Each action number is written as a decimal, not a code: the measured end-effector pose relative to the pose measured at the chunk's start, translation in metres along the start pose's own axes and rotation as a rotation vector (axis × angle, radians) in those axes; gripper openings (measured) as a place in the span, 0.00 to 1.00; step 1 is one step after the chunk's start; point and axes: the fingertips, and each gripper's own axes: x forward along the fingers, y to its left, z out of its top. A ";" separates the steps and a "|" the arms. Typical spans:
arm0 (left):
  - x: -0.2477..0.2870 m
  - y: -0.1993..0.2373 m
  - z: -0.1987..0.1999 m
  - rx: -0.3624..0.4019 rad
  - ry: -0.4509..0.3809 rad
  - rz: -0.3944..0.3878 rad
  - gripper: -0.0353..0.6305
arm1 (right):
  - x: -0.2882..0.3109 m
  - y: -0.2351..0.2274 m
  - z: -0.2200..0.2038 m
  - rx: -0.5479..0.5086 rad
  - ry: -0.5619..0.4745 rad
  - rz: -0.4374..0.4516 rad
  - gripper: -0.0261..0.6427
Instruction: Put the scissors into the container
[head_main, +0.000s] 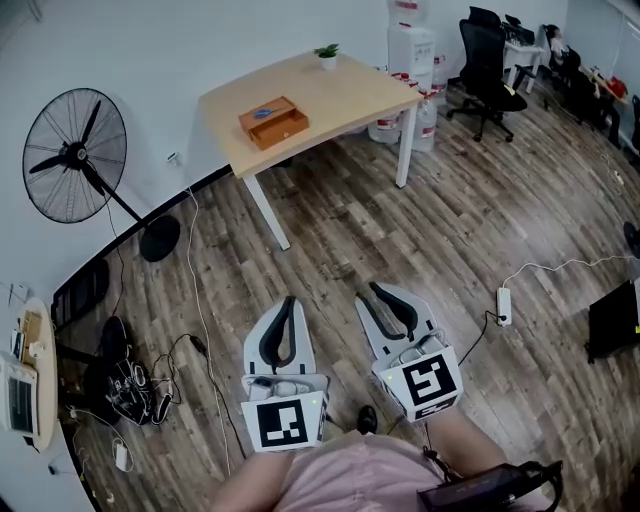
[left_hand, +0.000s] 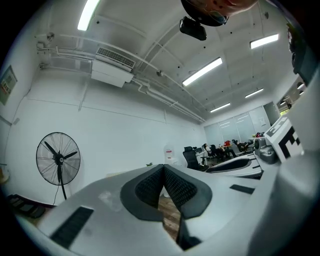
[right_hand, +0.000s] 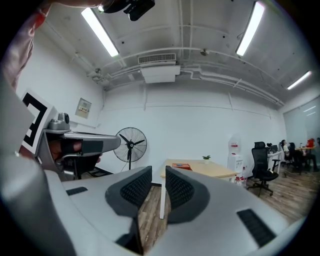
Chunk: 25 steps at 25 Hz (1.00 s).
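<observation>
A wooden container (head_main: 273, 123) sits on the light table (head_main: 340, 90) far ahead, and it shows as an orange box (right_hand: 181, 166) in the right gripper view. A small blue object (head_main: 265, 113) lies in its far half; it may be the scissors, but it is too small to tell. Both grippers hang low over the floor, well short of the table. My left gripper (head_main: 289, 299) (left_hand: 163, 167) is shut with its pads touching and nothing between them. My right gripper (head_main: 373, 287) (right_hand: 158, 170) stands open by a narrow gap and is empty.
A standing fan (head_main: 75, 155) is at the left by the wall. Tangled cables (head_main: 135, 385) and a power strip (head_main: 504, 305) lie on the wood floor. An office chair (head_main: 487, 70) and water bottles (head_main: 412, 50) stand behind the table, and a small plant (head_main: 326, 53) sits on its far edge.
</observation>
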 end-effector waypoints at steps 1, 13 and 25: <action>0.003 -0.001 -0.003 -0.009 0.008 0.004 0.07 | 0.003 -0.004 -0.002 0.002 0.004 0.001 0.17; 0.097 0.053 -0.049 -0.030 0.059 0.051 0.07 | 0.110 -0.046 -0.027 0.003 0.054 0.039 0.17; 0.264 0.146 -0.063 -0.041 0.048 0.036 0.07 | 0.294 -0.110 -0.004 -0.011 0.030 0.036 0.17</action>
